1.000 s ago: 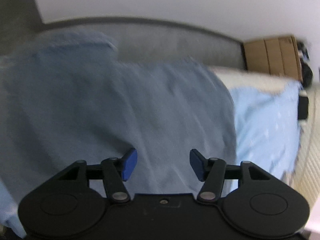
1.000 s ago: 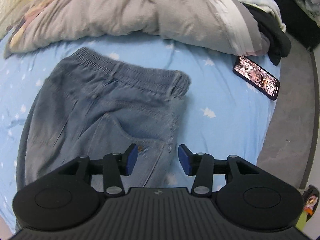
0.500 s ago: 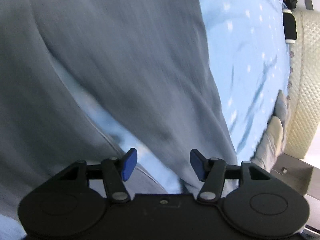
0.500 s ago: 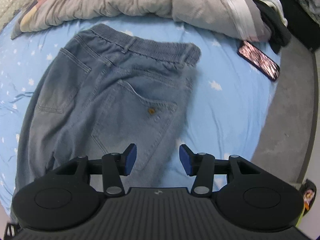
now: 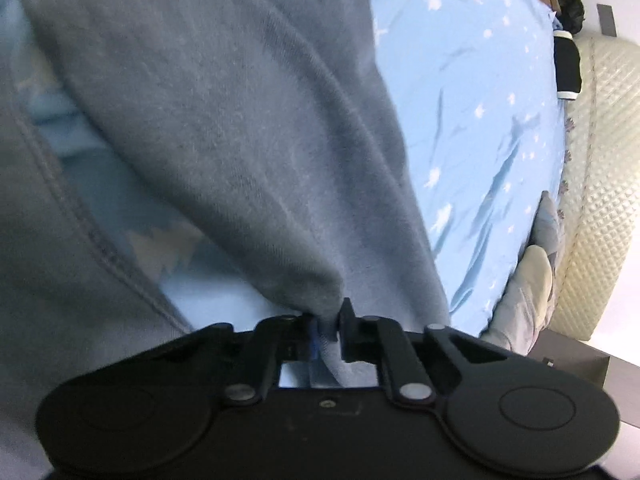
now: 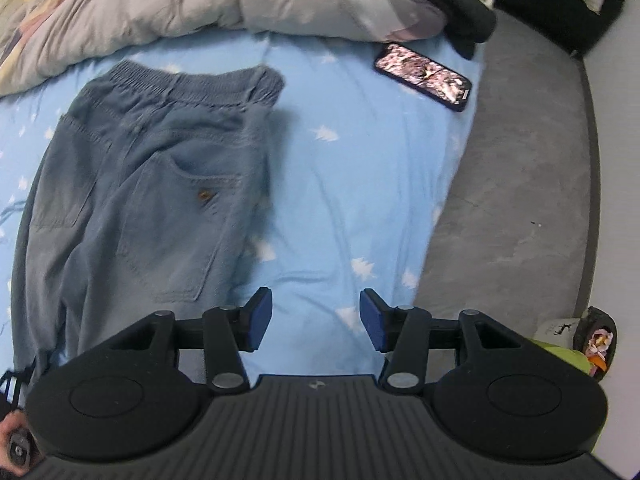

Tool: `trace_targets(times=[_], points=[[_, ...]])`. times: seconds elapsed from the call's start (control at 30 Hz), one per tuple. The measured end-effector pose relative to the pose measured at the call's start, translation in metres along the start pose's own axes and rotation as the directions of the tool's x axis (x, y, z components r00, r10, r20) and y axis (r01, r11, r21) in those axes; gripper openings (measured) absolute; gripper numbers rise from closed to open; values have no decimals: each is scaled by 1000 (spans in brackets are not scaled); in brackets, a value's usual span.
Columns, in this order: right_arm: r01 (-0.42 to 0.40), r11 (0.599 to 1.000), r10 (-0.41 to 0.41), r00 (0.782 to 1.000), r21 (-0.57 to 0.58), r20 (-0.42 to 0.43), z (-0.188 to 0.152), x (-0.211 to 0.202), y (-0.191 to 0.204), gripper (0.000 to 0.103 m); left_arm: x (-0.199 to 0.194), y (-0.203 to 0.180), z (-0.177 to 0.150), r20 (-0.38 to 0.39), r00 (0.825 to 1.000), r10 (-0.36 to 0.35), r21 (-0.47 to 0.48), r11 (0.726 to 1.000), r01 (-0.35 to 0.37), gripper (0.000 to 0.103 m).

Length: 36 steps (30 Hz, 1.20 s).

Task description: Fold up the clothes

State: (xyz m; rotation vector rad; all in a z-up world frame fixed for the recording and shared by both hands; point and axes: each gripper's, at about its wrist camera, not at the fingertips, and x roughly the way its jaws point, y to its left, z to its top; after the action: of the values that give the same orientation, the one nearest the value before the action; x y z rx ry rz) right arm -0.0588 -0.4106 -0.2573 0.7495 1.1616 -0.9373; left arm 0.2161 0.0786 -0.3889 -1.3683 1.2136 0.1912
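Already the left gripper (image 5: 326, 326) is clenched on a trouser leg (image 5: 248, 128).
The trousers (image 6: 152, 184) lie ahead-left of the released right gripper (image 6: 316, 322), waistband far.

Blue star-print bed (image 6: 360, 184), jeans (image 6: 160, 184), phone (image 6: 424, 76), grey duvet (image 6: 200, 0)

A light blue bedsheet printed with small white stars (image 6: 360, 184) covers the bed, with a rumpled grey duvet (image 6: 192, 4) heaped along its far edge and a cream quilted padded headboard (image 5: 596, 200) rising at one side. A dark-cased smartphone with a lit screen (image 6: 423, 76) lies on the sheet near the bed's edge, beside a grey carpeted floor (image 6: 528, 200). Dark clothing (image 6: 460, 16) is piled at the duvet's end.
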Motion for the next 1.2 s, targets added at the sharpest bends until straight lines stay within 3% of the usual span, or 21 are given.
trace_targets(times=[0.17,0.3,0.43,0.53,0.6,0.67,0.73,0.8,0.97,1.03,1.13,1.2], points=[[-33,998,33,999,-46,-10,17,21,14,51,-24,-8,-19,37,999,37,88,995,-41,5],[-116,988,113,993,-99,-33,34,35,42,51,-25,7,-30,61,994,96,146,984,-104,3],[-214,963,206,976,-161,-67,47,43,60,52,-40,4,-30,26,999,36,137,990,-39,5],[-231,956,219,972,-182,-84,59,54,60,53,-60,11,-28,23,1000,8,160,987,-12,16],[-232,955,218,972,-186,-92,67,66,55,53,-82,16,-26,56,998,27,226,973,-39,36],[-223,960,209,973,-169,-97,75,78,47,53,-108,23,-32,119,991,58,232,969,-85,41],[-230,968,221,971,-103,-92,86,90,36,54,-136,40,-32,190,979,70,167,981,-102,41],[-240,970,238,969,-24,-69,101,101,21,59,-161,53,-33,274,959,78,95,990,-108,44],[-247,969,246,967,-3,-72,123,126,7,71,-234,100,-33,517,842,155,-172,982,-75,50],[-249,968,248,966,-2,-75,131,135,2,73,-258,120,-32,575,797,185,-266,963,-31,50],[-254,967,253,964,-10,-83,138,146,1,79,-283,141,-31,623,746,236,-352,936,-2,51],[-272,962,271,959,2,-89,141,153,1,79,-293,149,-31,634,732,250,-382,924,15,52]])
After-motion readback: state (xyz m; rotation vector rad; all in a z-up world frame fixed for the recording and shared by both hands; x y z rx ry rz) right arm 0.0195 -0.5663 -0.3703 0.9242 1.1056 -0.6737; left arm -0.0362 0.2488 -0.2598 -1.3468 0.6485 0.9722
